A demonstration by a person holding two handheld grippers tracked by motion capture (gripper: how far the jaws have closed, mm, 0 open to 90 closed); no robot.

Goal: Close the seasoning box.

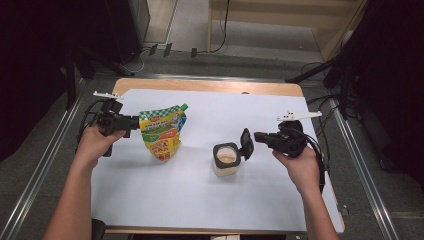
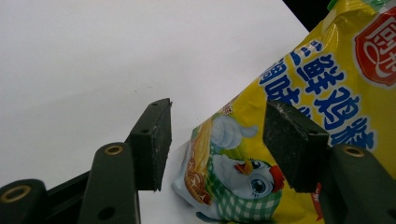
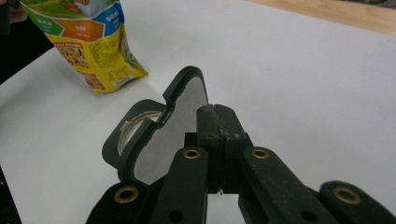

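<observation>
Where the pouch (image 2: 299,140) runs off frame right, left gripper (image 2: 217,140) gapes beside it; right gripper (image 3: 217,122) pinched empty behind jar lid (image 3: 163,135).

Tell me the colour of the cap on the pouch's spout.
Green; the cap sits at the top corner of the yellow pouch, seen best in the high view.

High view: fixed above the near edge, facing forward and down over the whole surface (image 1: 200,195). Left gripper view: close on the yellow pouch (image 2: 322,116). Right gripper view: close behind the jar (image 3: 135,126), pouch beyond. All three share the pouch.
</observation>
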